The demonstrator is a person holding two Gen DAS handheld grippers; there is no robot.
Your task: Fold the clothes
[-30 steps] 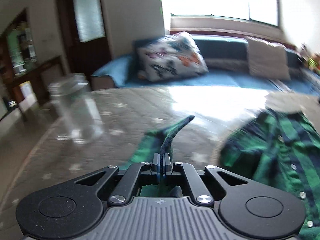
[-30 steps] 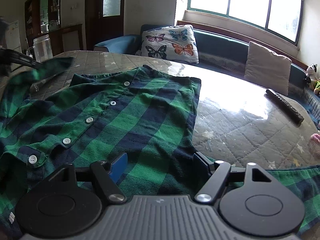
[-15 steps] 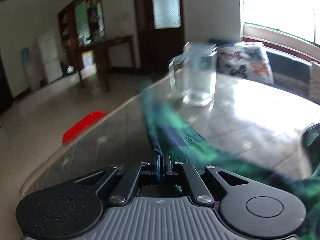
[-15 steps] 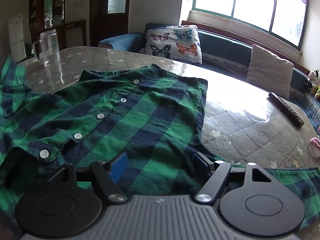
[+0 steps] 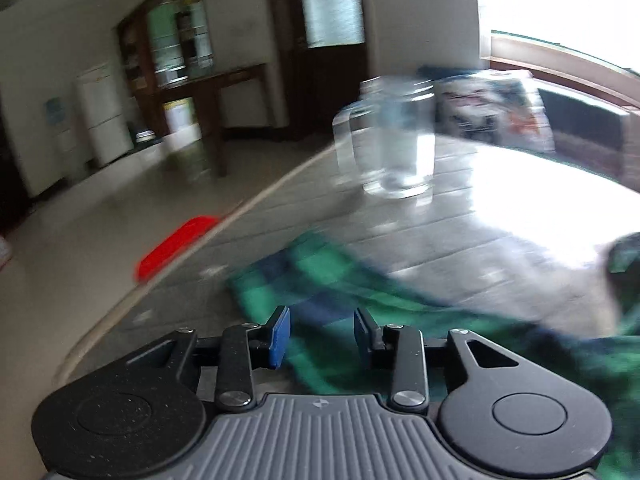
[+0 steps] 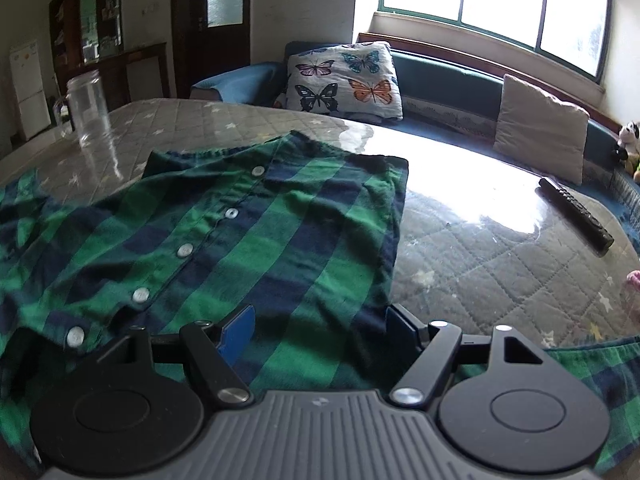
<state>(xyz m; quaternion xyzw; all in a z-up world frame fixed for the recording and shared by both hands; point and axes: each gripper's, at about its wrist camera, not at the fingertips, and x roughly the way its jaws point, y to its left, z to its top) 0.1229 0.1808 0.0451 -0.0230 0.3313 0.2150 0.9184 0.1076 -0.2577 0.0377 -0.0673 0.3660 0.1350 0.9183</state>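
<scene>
Daylight from the window (image 6: 492, 4) glares white on the surface (image 6: 472, 184). The left view is motion-blurred, perhaps overexposed at right; fisheye bends the edges.

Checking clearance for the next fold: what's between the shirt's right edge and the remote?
Nothing: in the right wrist view only bare quilted table lies between the shirt and the remote.

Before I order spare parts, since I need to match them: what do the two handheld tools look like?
Both look alike. The left tool and right tool each have a ribbed grey body, two round matte black discs, black linkage arms with silver pivot screws, and black fingers faced with blue pads. A small round mark sits at the body's centre. No cables or sleeves show.
</scene>
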